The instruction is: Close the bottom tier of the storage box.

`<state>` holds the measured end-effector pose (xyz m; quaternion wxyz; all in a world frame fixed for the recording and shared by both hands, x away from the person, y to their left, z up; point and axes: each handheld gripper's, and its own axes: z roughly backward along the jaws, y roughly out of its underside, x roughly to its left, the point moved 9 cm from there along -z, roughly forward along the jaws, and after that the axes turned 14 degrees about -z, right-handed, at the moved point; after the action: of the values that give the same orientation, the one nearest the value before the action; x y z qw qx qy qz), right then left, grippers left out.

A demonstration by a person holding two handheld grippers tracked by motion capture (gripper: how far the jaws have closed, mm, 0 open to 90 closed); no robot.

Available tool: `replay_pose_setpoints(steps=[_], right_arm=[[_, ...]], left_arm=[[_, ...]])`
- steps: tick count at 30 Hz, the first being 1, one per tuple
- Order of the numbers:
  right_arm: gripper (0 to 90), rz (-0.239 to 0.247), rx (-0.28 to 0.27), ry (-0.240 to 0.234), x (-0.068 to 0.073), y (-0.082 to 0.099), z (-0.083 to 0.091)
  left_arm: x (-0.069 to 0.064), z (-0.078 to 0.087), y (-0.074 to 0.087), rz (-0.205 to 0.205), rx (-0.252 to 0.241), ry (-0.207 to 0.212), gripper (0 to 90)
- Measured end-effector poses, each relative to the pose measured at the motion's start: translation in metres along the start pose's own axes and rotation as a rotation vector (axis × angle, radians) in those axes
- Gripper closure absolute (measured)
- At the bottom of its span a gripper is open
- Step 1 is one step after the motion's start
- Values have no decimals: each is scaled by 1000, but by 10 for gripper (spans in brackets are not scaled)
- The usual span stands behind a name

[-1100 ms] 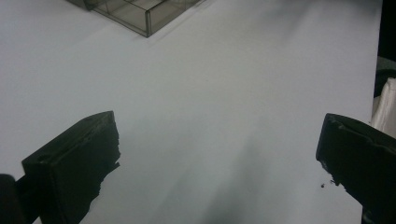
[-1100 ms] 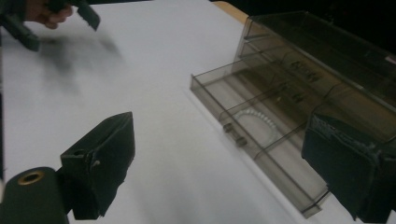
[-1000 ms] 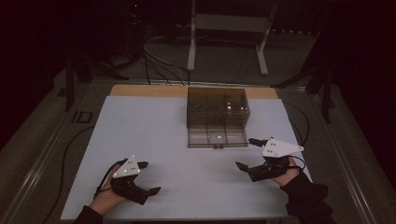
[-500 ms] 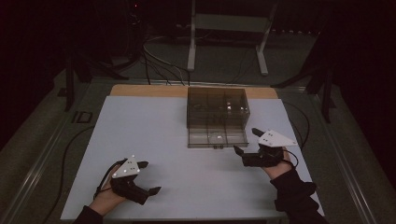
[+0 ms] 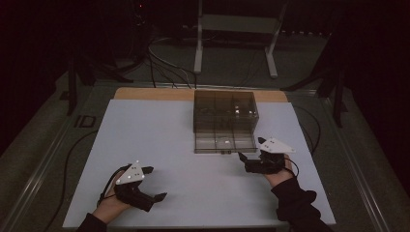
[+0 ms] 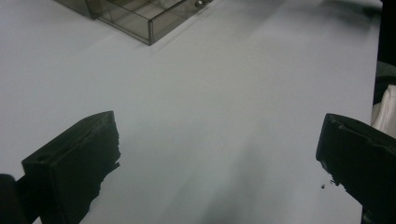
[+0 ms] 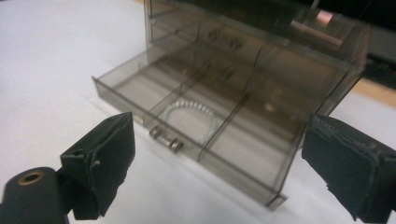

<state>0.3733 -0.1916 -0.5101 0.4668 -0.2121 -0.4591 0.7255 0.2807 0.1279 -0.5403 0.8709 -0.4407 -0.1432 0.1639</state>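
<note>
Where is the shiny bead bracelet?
In the right gripper view, the bead bracelet lies in the middle compartment of the open bottom drawer of the clear box, just behind the drawer's small handle.

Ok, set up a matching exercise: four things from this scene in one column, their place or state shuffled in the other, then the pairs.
1. bracelet
2. drawer
3. left gripper
4. right gripper

A. pulled out of the smoky box
B. open, near the table's front edge
C. in the drawer's middle compartment
D. open, facing the drawer front

Pairs: 1-C, 2-A, 3-B, 4-D
</note>
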Motion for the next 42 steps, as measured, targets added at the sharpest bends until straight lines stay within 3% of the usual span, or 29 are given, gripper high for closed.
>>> replay_pose_setpoints(steps=[9,14,20,28,32,42], right_arm=[[226,-12,92,-15,3,27,-17],[306,-24,119,-6,5,32,-22],[493,-8,138,39,5,36,-27],[780,54,193,74,4,43,-35],[900,42,223,87,5,45,-41],[900,40,270,85,8,48,-55]], left_arm=[[0,0,-1,5,-7,0,0],[0,0,-1,-1,-4,0,0],[0,1,-1,-1,-6,-4,0],[-1,1,-1,0,-7,-3,0],[-1,1,-1,-3,-5,-4,0],[0,1,-1,-1,-11,-3,0]])
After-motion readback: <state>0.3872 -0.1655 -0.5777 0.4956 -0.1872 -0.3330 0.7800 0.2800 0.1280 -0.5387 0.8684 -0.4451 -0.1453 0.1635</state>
